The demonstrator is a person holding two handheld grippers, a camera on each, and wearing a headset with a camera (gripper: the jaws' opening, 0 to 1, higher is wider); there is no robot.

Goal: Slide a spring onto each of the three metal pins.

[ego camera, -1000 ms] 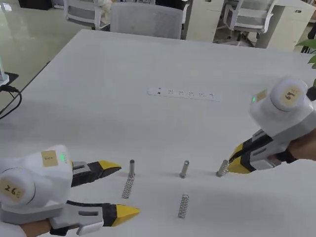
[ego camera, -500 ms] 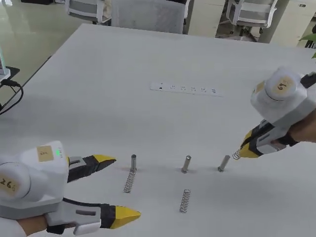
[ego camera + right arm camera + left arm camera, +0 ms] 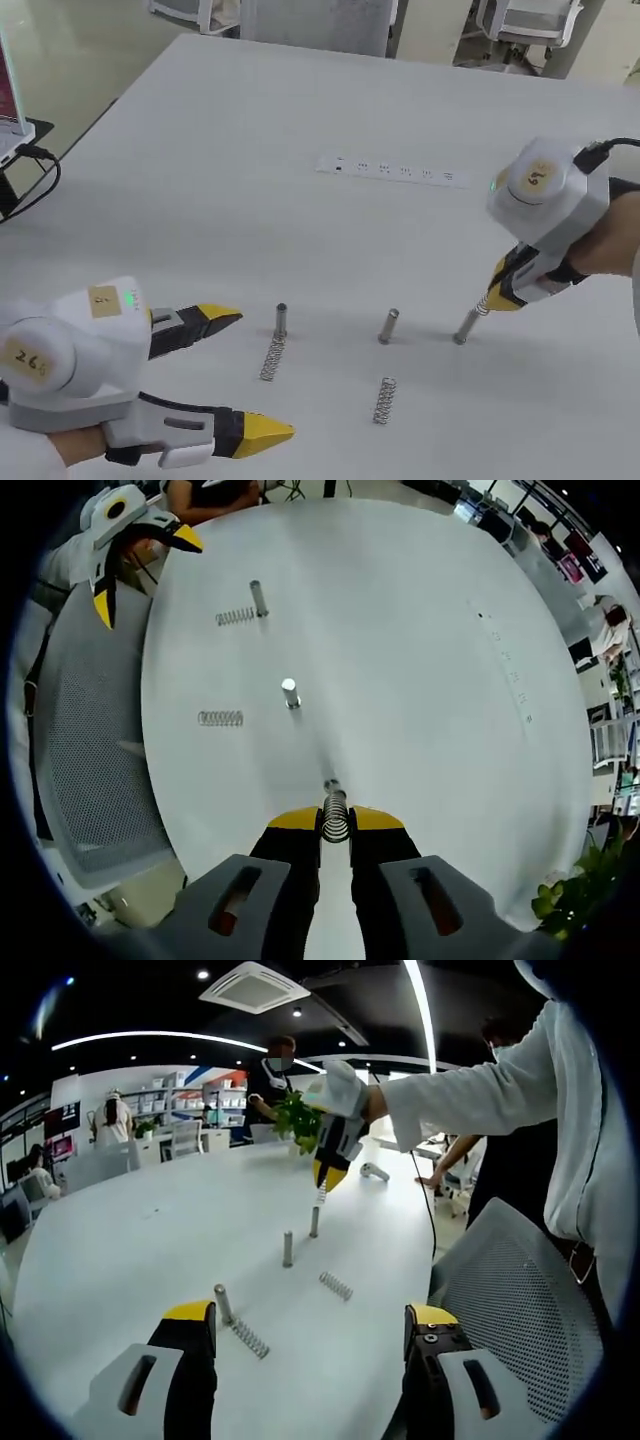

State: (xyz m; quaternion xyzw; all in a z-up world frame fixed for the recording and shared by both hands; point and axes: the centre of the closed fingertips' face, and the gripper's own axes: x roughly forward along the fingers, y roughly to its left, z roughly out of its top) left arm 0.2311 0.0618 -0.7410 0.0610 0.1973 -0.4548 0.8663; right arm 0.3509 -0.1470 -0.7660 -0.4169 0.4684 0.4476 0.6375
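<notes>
- Right gripper (image 3: 498, 297) has risen from low beside the right pin (image 3: 465, 326) to just above its top, and its spring has come up with it.
- Right gripper, state: jaws drawn narrow, pinching the held spring (image 3: 483, 304) near its upper end. The coil hangs tilted, with its lower end at the pin's top. Whether it has begun to pass over the tip cannot be told.
- Left gripper (image 3: 250, 375), state: jaws wide, holding nothing. It sits at the near left of the table (image 3: 200, 150), close to the left pin.
- Left pin (image 3: 281, 320): standing, bare. The left spring (image 3: 272, 357) lies flat on the table just on its near side, one end close to the pin's foot.
- Middle pin (image 3: 388, 326): standing, bare. The near spring (image 3: 384, 399) lies flat on its near side, apart from it.
- Power strip (image 3: 392, 172): on the far side, well apart from the work.
- Progress, as judged: no pin yet carries a seated spring. The first fitting is under way at the right pin, and the left and middle pins and both lying springs are still to do.
</notes>
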